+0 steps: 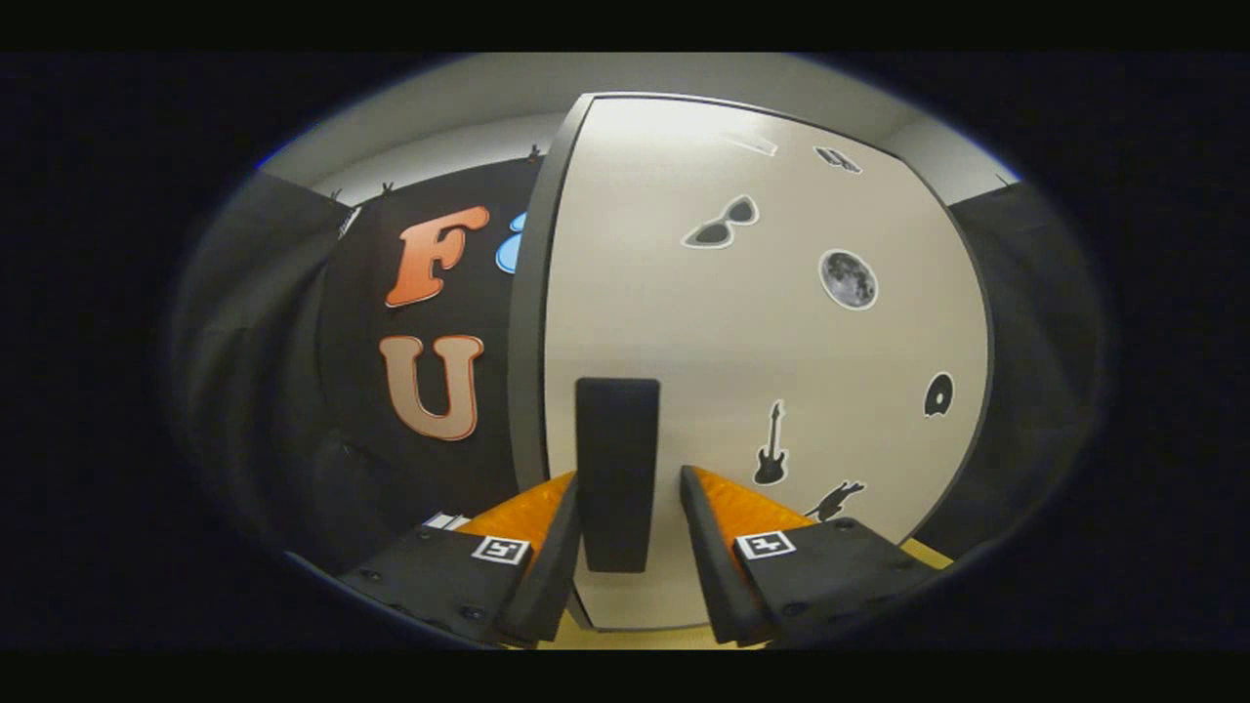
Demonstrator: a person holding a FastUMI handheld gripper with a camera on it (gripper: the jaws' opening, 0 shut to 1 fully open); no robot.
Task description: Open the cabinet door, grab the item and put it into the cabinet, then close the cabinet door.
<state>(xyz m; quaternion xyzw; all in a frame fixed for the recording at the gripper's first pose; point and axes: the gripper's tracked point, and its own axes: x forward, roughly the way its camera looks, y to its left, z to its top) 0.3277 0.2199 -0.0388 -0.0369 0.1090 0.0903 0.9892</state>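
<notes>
— What's in front of your tool [625, 488] right now?

— A cabinet door [762, 332], flat and smooth, pale cream with a matte sheen and a thin dark edge running round it. Its left side [527, 322] shows as a grey band, so I see it a little from the side. Small flat stickers dot the face: a pair of sunglasses [721, 225], a round moon [848, 279], a disc [938, 394], a guitar [770, 445], and another dark shape [833, 501] low down that I cannot make out.

— And the handle?

— A dark upright bar [617, 474], rectangular, matte, with softly rounded corners, standing proud of the door's lower part. It sits straight between my fingers [547, 542].

— Are you gripping it?

— The fingers are apart, one on each side of the bar. There looks to be a sliver of pale door between the bar and the right finger; on the left the finger's edge runs right along the bar, and I cannot tell whether it touches. I am not clamped on it.

— What is below?

— A strip of yellowish table [635, 640] shows under the door, between and beneath my fingers.
</notes>
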